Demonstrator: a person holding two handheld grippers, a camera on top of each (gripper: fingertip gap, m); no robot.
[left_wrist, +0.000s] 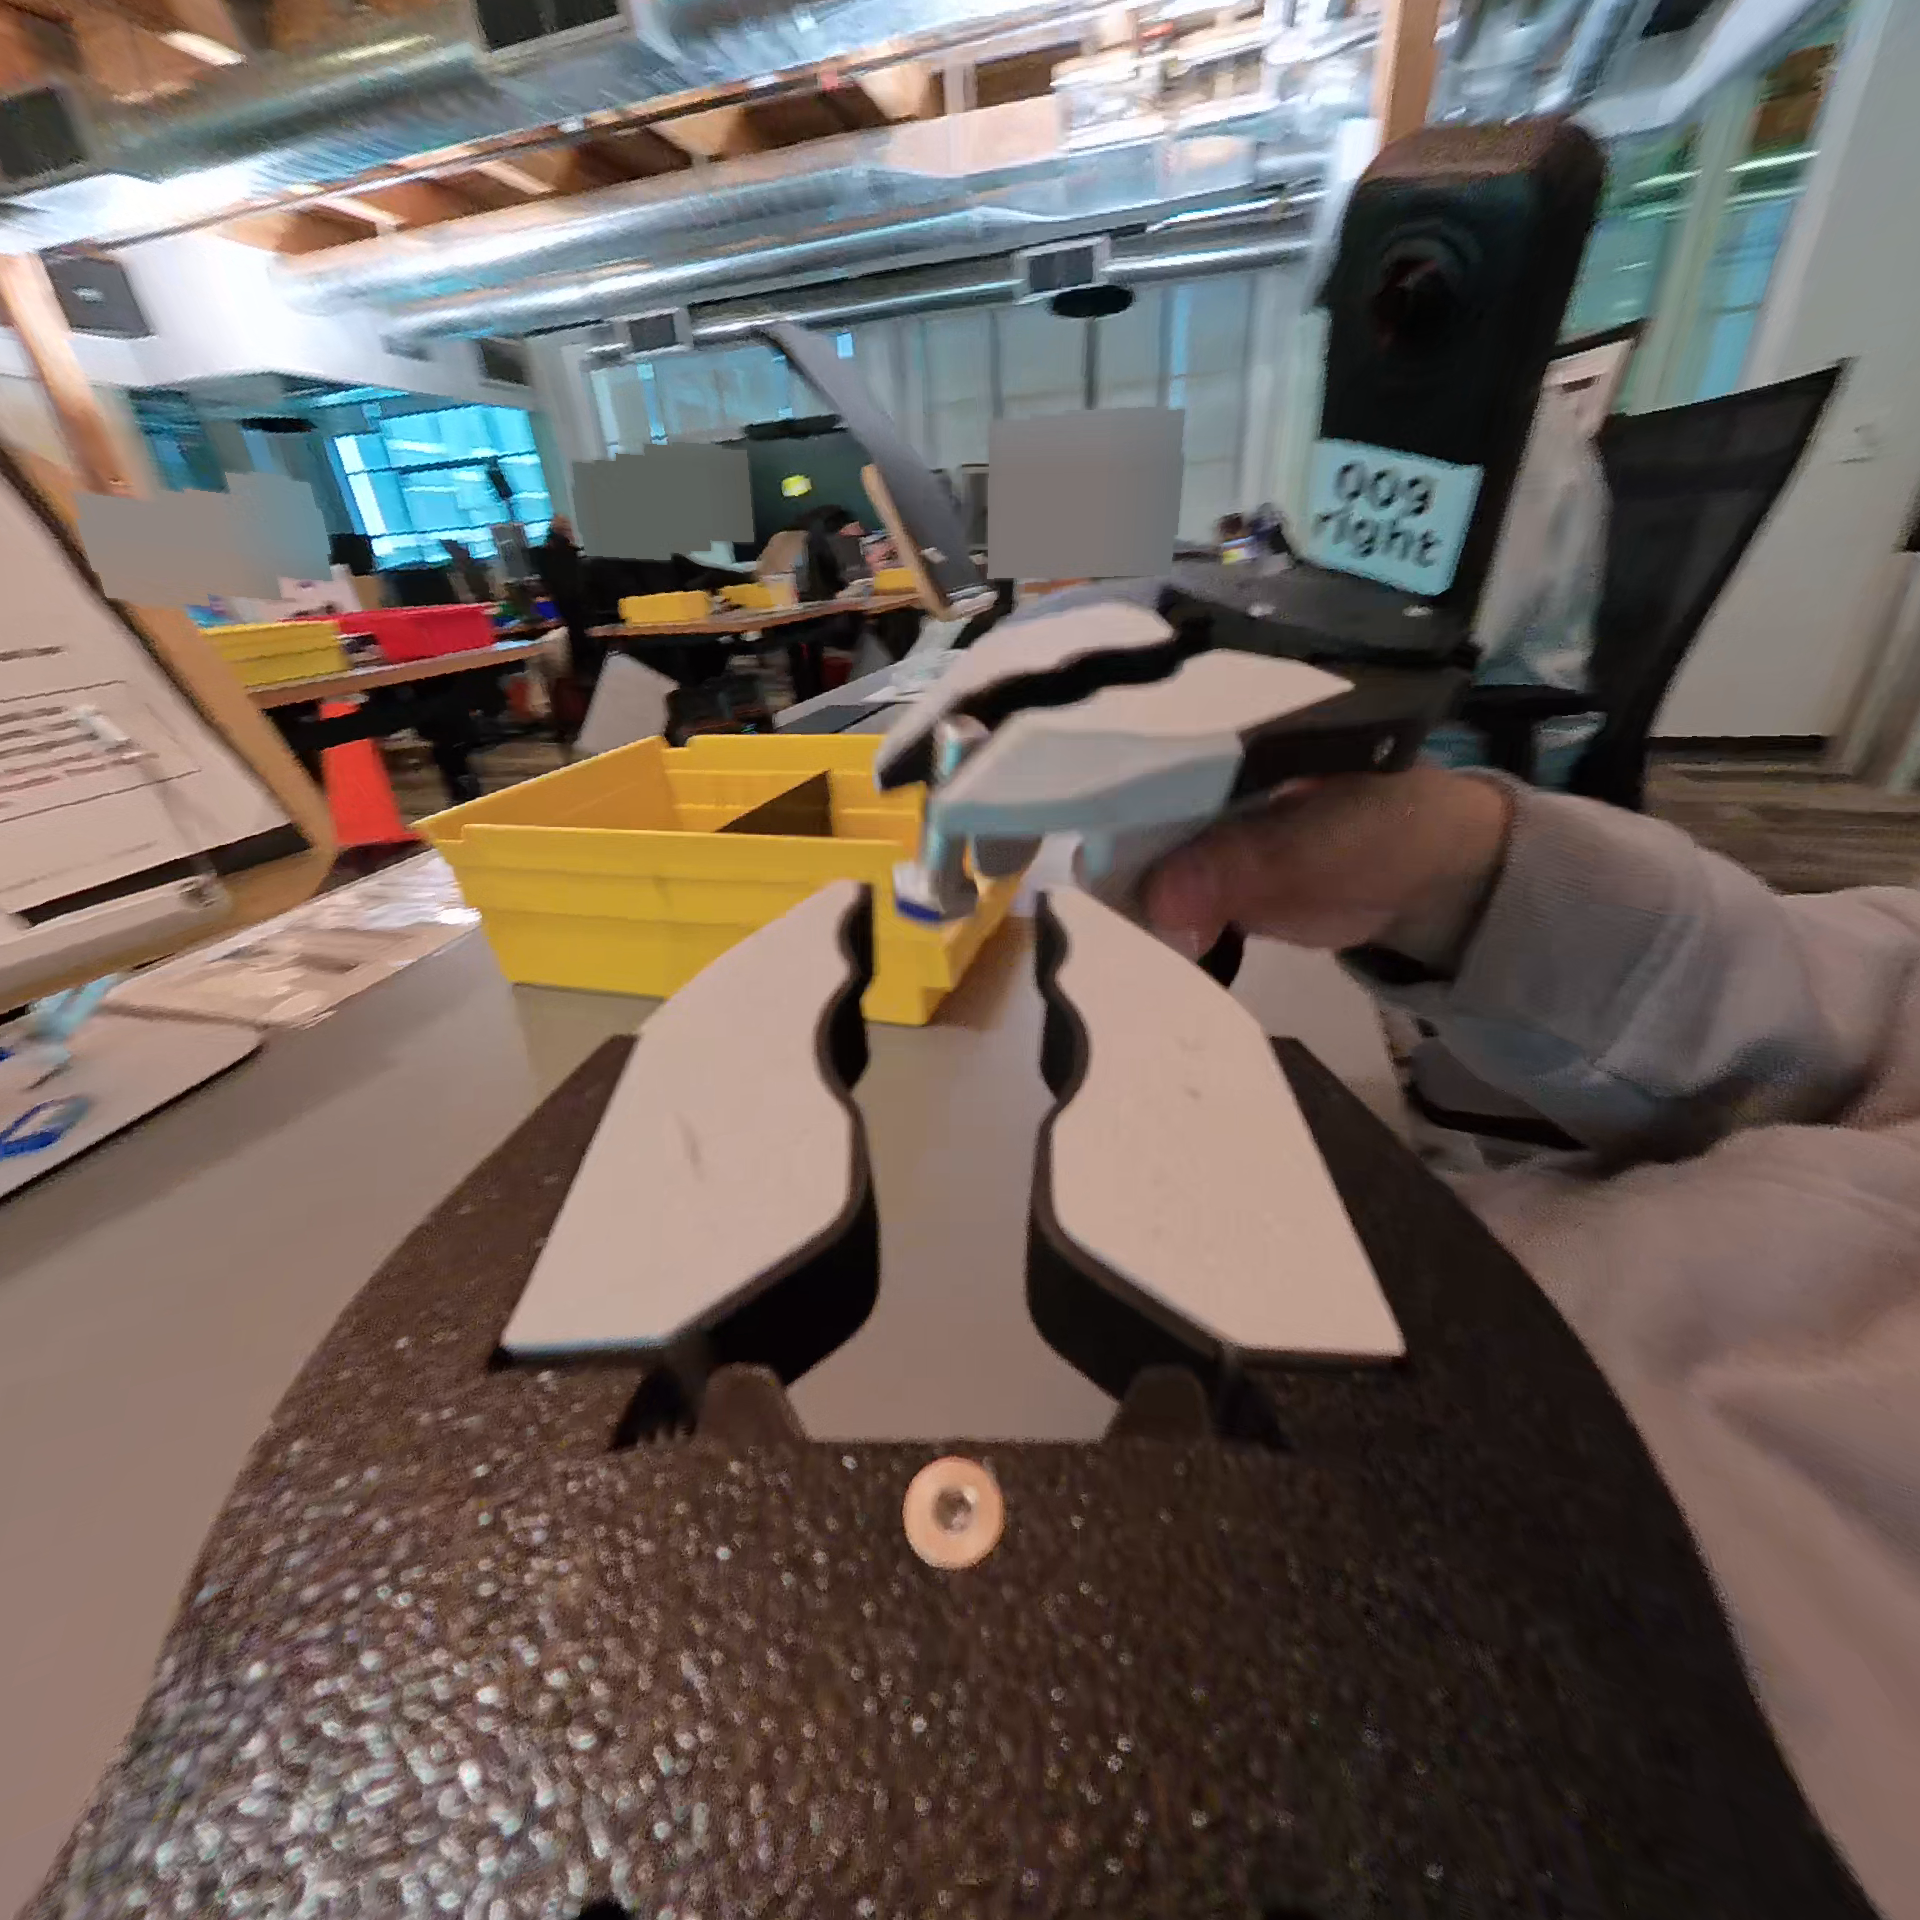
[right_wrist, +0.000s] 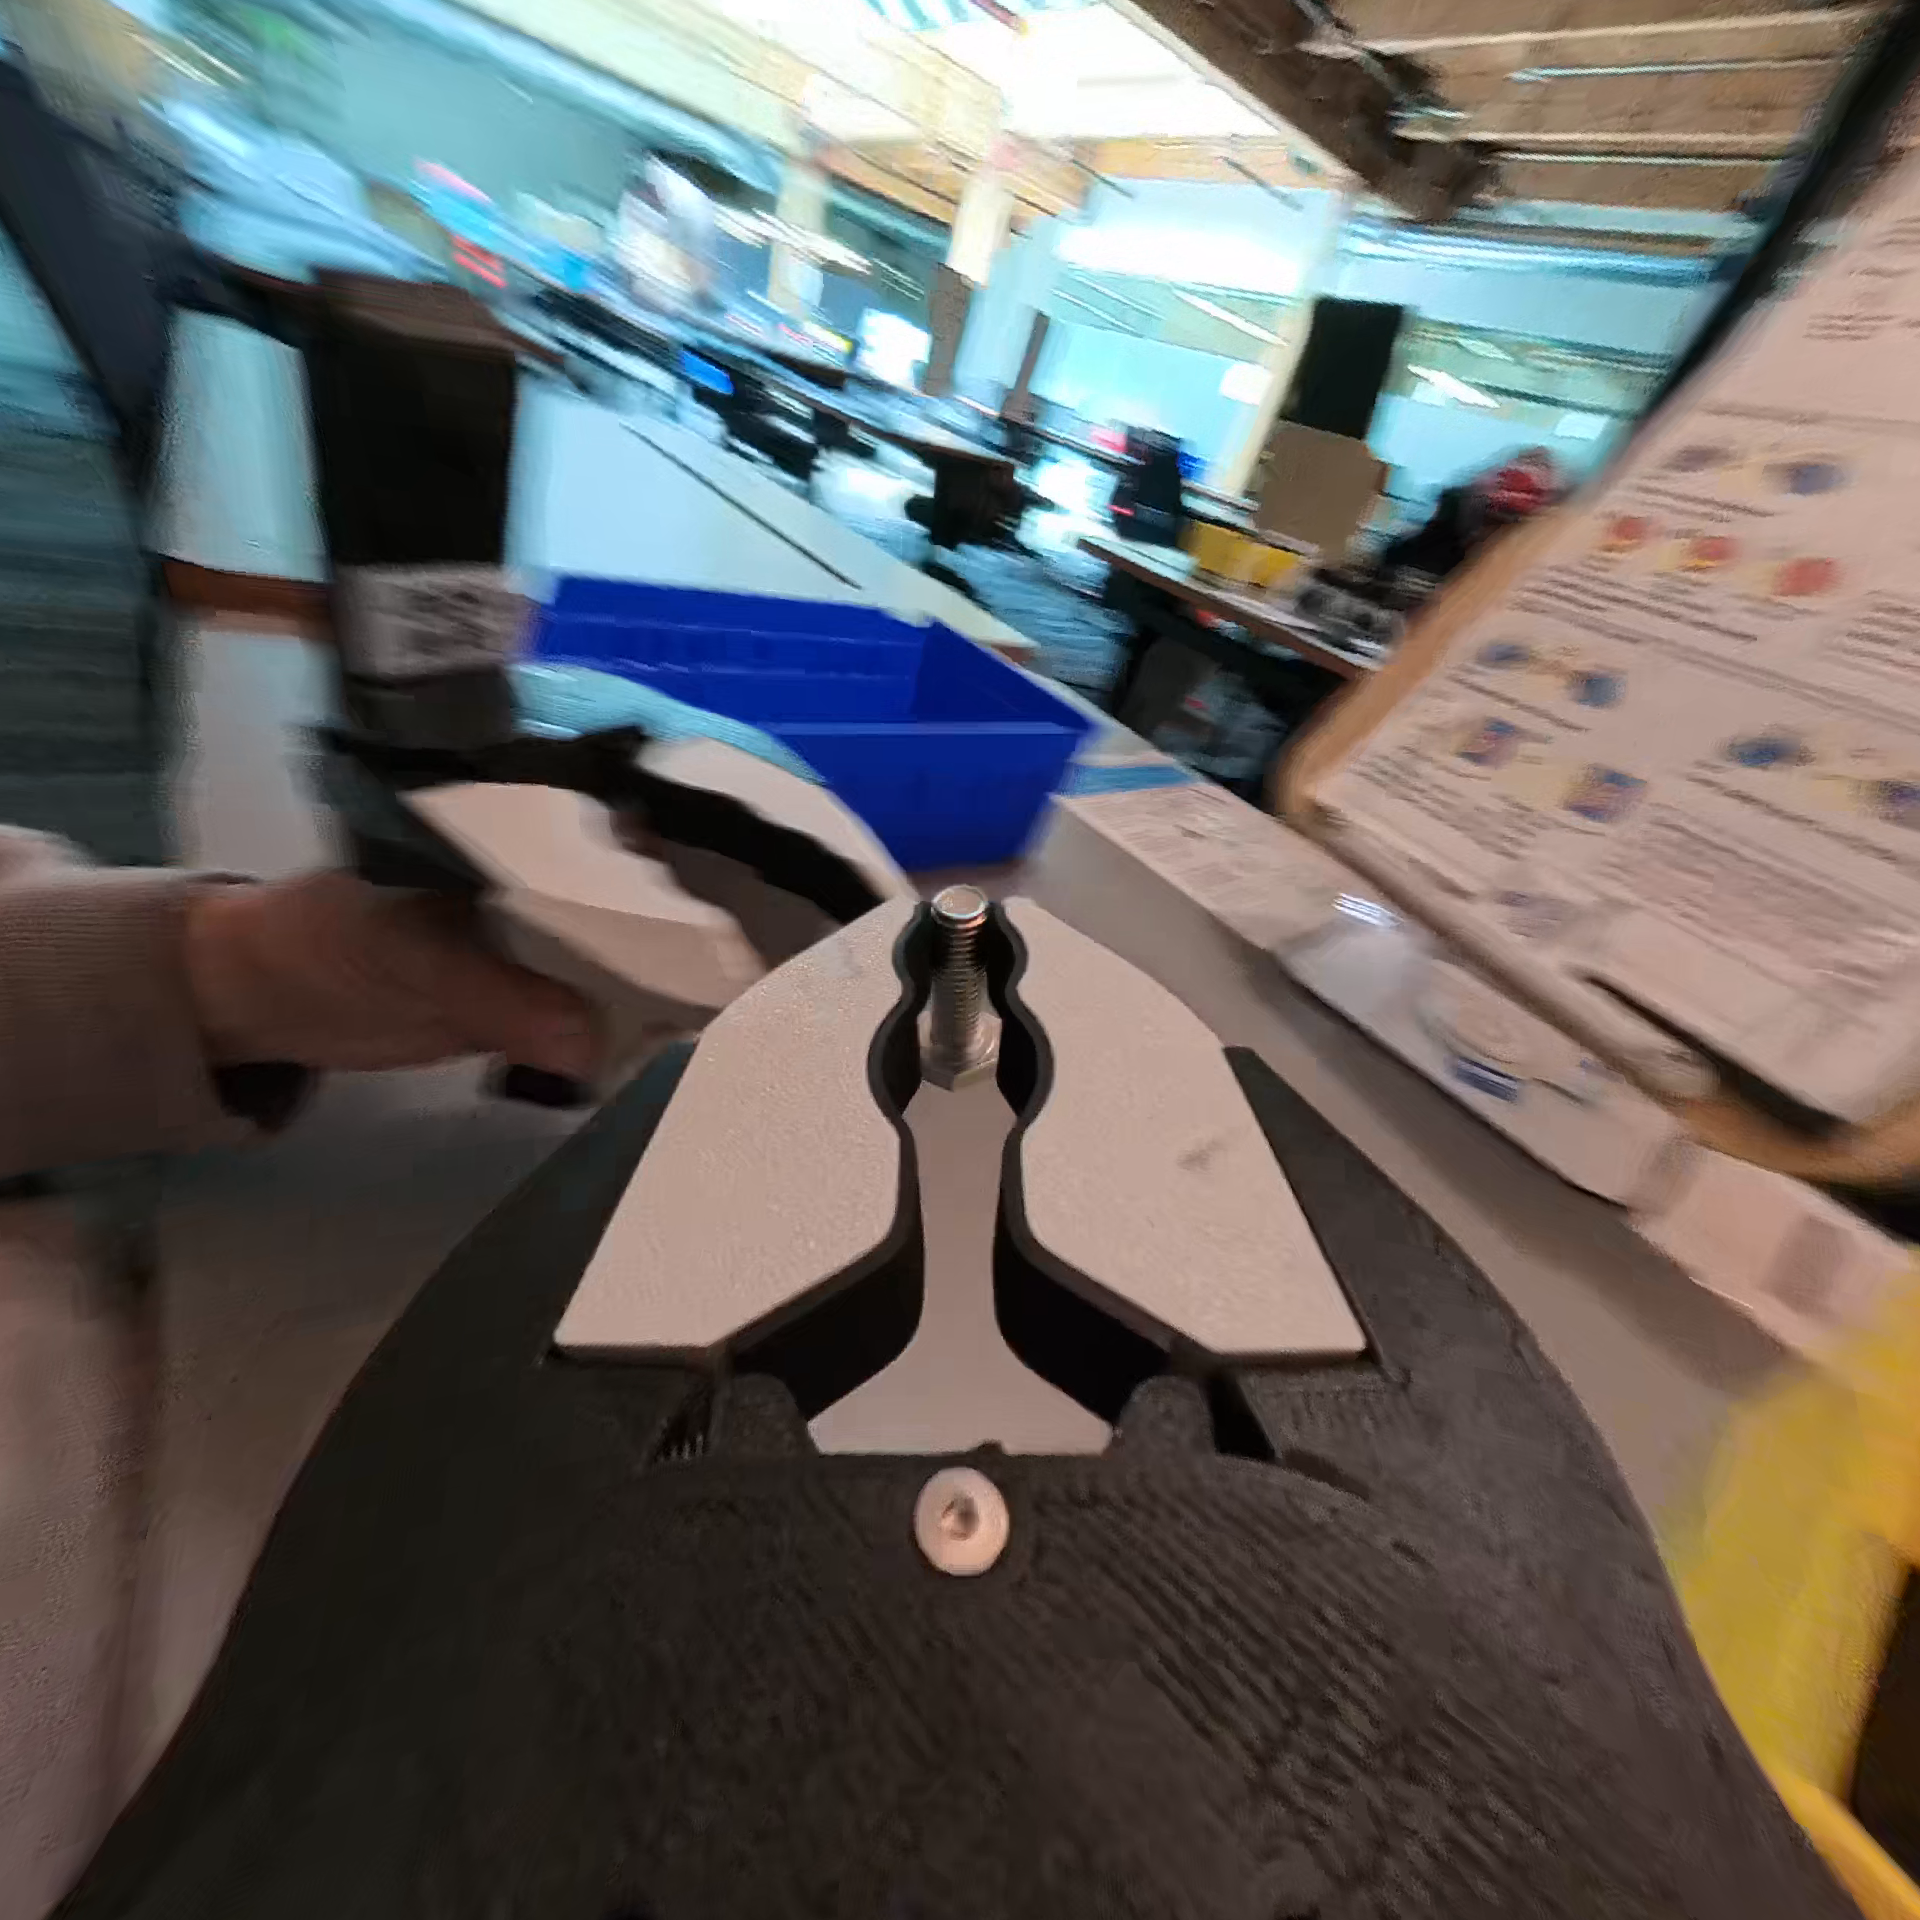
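Note:
My right gripper (right_wrist: 958, 920) is shut on a silver hex-head bolt (right_wrist: 958, 997). The threaded shaft lies between the pads and its end sticks out past the fingertips. In the left wrist view the right gripper (left_wrist: 940, 774) hangs over the near right corner of a yellow bin (left_wrist: 623, 862), with the bolt (left_wrist: 940, 831) pointing down and a small blue and white piece at its lower end. My left gripper (left_wrist: 951, 914) is open and empty, just in front of that bolt. It also shows in the right wrist view (right_wrist: 790, 862), at the left and close to the bolt's tip.
A blue bin (right_wrist: 914, 748) stands on the grey table (left_wrist: 260, 1195) beyond the bolt. A printed poster board (right_wrist: 1662, 675) leans at the right, with papers below it. A yellow bin edge (right_wrist: 1808, 1507) is at the lower right. A person's sleeve (left_wrist: 1610, 987) crosses the right side. My two grippers' fingertips are within a few centimetres of each other.

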